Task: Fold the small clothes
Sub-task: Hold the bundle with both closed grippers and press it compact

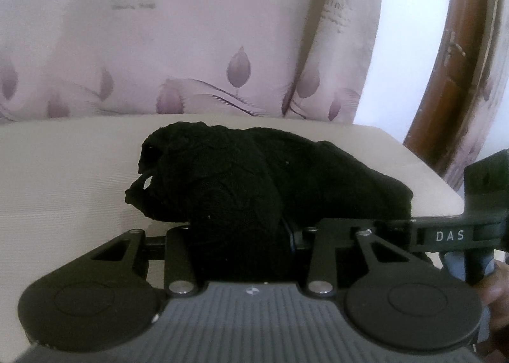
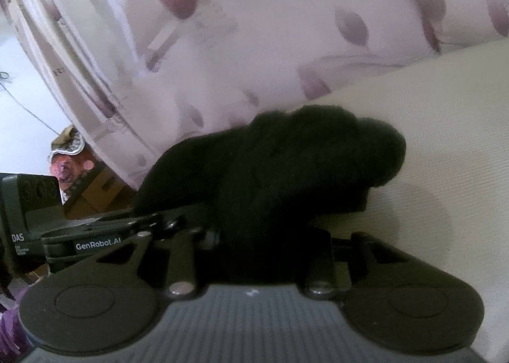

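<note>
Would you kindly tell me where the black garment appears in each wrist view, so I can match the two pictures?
Left wrist: black garment centre, bunched between the left gripper jaws.
Right wrist: centre, clamped in the right gripper.
Shared landmark: the leaf-print curtain behind the cream surface.

Garment on cushion; curtain behind

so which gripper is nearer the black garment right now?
Neither: both hold it. The left gripper is shut on the black garment bunched between its fingers; the right gripper is shut on the same garment from the other side, above the beige surface.
</note>
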{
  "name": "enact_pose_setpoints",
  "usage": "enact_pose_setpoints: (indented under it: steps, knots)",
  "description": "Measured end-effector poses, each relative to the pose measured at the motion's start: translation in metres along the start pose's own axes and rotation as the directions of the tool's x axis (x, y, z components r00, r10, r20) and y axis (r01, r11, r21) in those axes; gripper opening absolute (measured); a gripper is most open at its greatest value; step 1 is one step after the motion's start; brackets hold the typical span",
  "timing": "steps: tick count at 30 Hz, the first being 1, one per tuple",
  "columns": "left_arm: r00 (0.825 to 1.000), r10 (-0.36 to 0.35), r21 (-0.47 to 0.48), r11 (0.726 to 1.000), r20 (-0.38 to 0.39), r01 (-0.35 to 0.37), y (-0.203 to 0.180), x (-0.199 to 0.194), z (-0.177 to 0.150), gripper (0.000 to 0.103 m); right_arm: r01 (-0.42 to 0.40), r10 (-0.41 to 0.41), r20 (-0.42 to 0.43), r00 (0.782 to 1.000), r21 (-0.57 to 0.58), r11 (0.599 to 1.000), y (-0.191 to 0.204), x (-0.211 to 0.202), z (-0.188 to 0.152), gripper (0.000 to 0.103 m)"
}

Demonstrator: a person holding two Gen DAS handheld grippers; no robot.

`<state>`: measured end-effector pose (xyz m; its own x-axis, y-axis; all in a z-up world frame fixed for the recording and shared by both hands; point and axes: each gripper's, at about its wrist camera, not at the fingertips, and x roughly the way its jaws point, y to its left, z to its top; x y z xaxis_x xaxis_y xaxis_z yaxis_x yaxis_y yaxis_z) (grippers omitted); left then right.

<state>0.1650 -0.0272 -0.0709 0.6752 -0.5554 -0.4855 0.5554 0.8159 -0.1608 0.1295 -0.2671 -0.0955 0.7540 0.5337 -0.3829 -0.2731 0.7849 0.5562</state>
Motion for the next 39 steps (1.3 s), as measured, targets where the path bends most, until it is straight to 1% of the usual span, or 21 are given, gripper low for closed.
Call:
enact_pose_setpoints:
  steps: [5,10,16,26,39]
  knots:
    - [0.998,0.060,0.024,0.998,0.006,-0.060,0.006,-0.035,-0.011,0.041,-0.036,0.036,-0.009,0.999,0.001,0.999,0.029,0.002,-0.016,0.033]
    - [0.997,0.081,0.009,0.997,-0.001,-0.081,0.013,-0.060,-0.027,0.041,-0.055,0.055,-0.025,0.998,0.001,0.998,0.053,0.004,-0.033,0.033]
    - [0.995,0.099,0.005,0.995,0.004,-0.099,0.015,-0.081,-0.046,0.041,-0.050,0.050,-0.042,0.998,-0.009,0.999,0.075,0.003,-0.052,0.033]
    - [0.995,0.095,-0.014,0.995,-0.020,-0.096,0.023,-0.091,-0.064,0.041,-0.041,0.041,-0.060,0.997,0.006,0.999,0.086,0.003,-0.075,0.033]
    - [0.995,0.088,-0.016,0.996,-0.056,-0.089,0.026,-0.088,-0.070,0.041,-0.037,0.040,-0.074,0.996,0.053,0.998,0.080,0.005,-0.090,0.033]
